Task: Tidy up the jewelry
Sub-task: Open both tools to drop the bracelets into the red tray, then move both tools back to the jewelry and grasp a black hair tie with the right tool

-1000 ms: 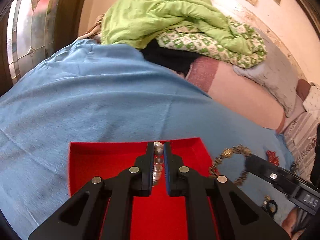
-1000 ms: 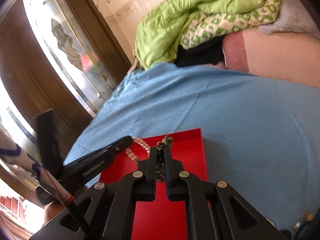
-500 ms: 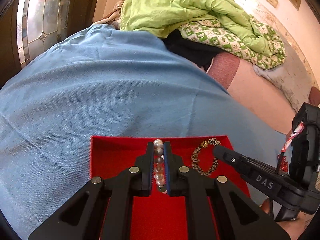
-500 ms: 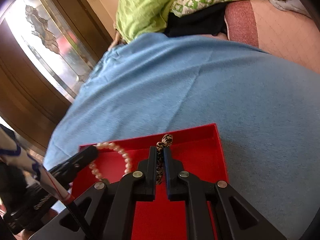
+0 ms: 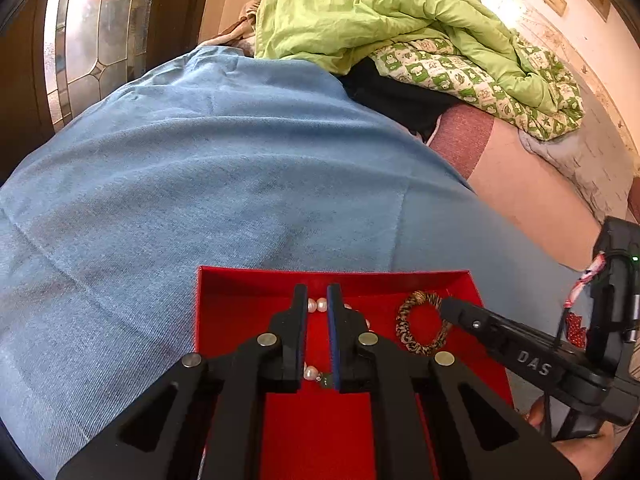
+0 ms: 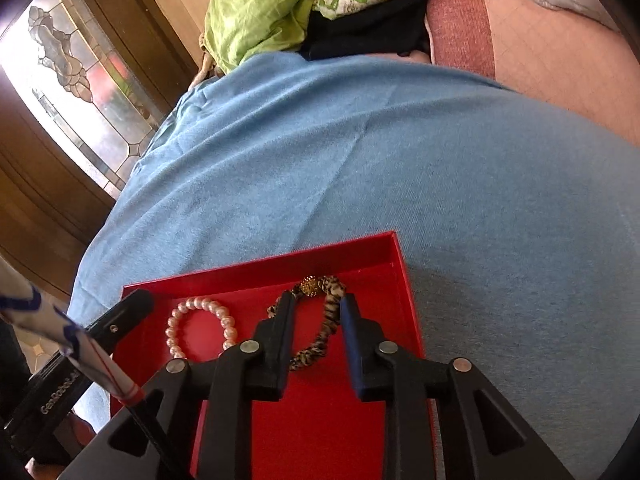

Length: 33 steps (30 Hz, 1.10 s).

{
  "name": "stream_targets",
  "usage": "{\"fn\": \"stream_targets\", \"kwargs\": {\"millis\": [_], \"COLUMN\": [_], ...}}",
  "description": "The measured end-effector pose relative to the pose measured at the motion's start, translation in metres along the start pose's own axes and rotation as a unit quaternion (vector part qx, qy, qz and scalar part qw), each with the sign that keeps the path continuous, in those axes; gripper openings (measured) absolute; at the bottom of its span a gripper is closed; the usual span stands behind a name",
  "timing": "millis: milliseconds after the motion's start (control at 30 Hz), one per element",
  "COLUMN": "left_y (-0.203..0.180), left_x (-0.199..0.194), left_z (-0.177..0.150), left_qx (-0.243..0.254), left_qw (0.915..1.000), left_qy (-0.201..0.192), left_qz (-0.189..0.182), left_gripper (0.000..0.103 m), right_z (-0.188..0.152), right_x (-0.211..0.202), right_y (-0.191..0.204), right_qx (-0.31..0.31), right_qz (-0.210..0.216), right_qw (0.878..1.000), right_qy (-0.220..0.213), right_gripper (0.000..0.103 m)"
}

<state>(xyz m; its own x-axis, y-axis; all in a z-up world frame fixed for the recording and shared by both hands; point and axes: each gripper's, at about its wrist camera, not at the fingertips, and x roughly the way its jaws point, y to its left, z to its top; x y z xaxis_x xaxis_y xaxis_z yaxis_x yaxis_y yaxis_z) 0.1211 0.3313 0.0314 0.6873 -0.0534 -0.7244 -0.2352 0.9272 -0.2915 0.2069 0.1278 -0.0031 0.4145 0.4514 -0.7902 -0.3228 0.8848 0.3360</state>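
A red tray (image 5: pixel 240 312) (image 6: pixel 396 276) lies on a blue cloth. A pearl bracelet (image 6: pixel 200 326) lies flat in its left part; in the left wrist view only some pearls (image 5: pixel 318 305) show between my fingers. A leopard-pattern bracelet with a gold bead (image 5: pixel 420 328) (image 6: pixel 324 320) lies in the right part. My left gripper (image 5: pixel 317 308) is open a little over the pearls. My right gripper (image 6: pixel 316 308) is open wider, its fingers either side of the leopard bracelet.
The blue cloth (image 5: pixel 200 184) covers a bed. A green quilt (image 5: pixel 380 28) and patterned bedding are piled at the far end. A stained-glass door (image 5: pixel 92 32) stands at the left. Small red jewelry (image 5: pixel 576 326) lies on the cloth right of the tray.
Both grippers lowered into the tray and opened. The pearl bracelet and the leopard bracelet were let go and now lie on the tray floor.
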Motion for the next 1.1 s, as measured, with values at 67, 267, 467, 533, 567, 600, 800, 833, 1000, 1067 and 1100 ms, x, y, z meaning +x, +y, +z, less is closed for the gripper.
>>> {"fn": "stream_targets", "kwargs": {"millis": [67,267,467,533,567,600,800,833,1000,1067,1100], "left_y": [-0.002,-0.023,-0.072,-0.09,-0.101,-0.109,-0.173,-0.181,-0.238,-0.251,-0.256], "left_x": [-0.002,-0.016,-0.028,-0.029,-0.03,-0.03,-0.026,-0.025,-0.019,-0.016,-0.013], "left_z": [0.001,0.0,-0.01,-0.018,-0.023,-0.027,-0.069,-0.076,-0.124,-0.139,-0.146], "left_qx": [0.003,0.021,0.083,0.109,0.122,0.132,0.214,0.227,0.328,0.351,0.359], "left_qw": [1.0,0.9993,0.995,0.9922,0.9902,0.9884,0.9606,0.9556,0.9089,0.8982,0.8945], "left_qy": [-0.003,-0.023,-0.035,-0.031,-0.027,-0.021,0.043,0.054,0.115,0.127,0.135], "left_qz": [-0.002,-0.019,-0.043,-0.053,-0.062,-0.072,-0.172,-0.181,-0.231,-0.232,-0.23], "left_gripper": [0.009,0.024,0.024,0.024,0.024,0.024,0.024,0.024,0.024,0.024,0.024], "right_z": [0.001,-0.004,-0.042,-0.062,-0.07,-0.081,-0.117,-0.118,-0.123,-0.126,-0.126], "right_x": [-0.009,-0.066,-0.144,-0.165,-0.172,-0.18,-0.205,-0.207,-0.22,-0.222,-0.222], "right_y": [0.001,-0.008,-0.048,-0.068,-0.076,-0.087,-0.147,-0.156,-0.192,-0.203,-0.208], "right_qx": [-0.002,-0.014,-0.015,-0.004,0.001,0.01,0.061,0.074,0.117,0.131,0.136], "right_qz": [0.0,0.021,0.015,0.002,-0.003,-0.006,-0.04,-0.04,-0.046,-0.042,-0.042], "right_qw": [1.0,0.999,0.995,0.995,0.994,0.993,0.989,0.988,0.982,0.98,0.98], "right_qy": [-0.006,-0.046,-0.095,-0.104,-0.108,-0.114,-0.128,-0.127,-0.142,-0.143,-0.141], "right_gripper": [0.025,0.025,0.025,0.025,0.025,0.025,0.025,0.025,0.025,0.025,0.025]}}
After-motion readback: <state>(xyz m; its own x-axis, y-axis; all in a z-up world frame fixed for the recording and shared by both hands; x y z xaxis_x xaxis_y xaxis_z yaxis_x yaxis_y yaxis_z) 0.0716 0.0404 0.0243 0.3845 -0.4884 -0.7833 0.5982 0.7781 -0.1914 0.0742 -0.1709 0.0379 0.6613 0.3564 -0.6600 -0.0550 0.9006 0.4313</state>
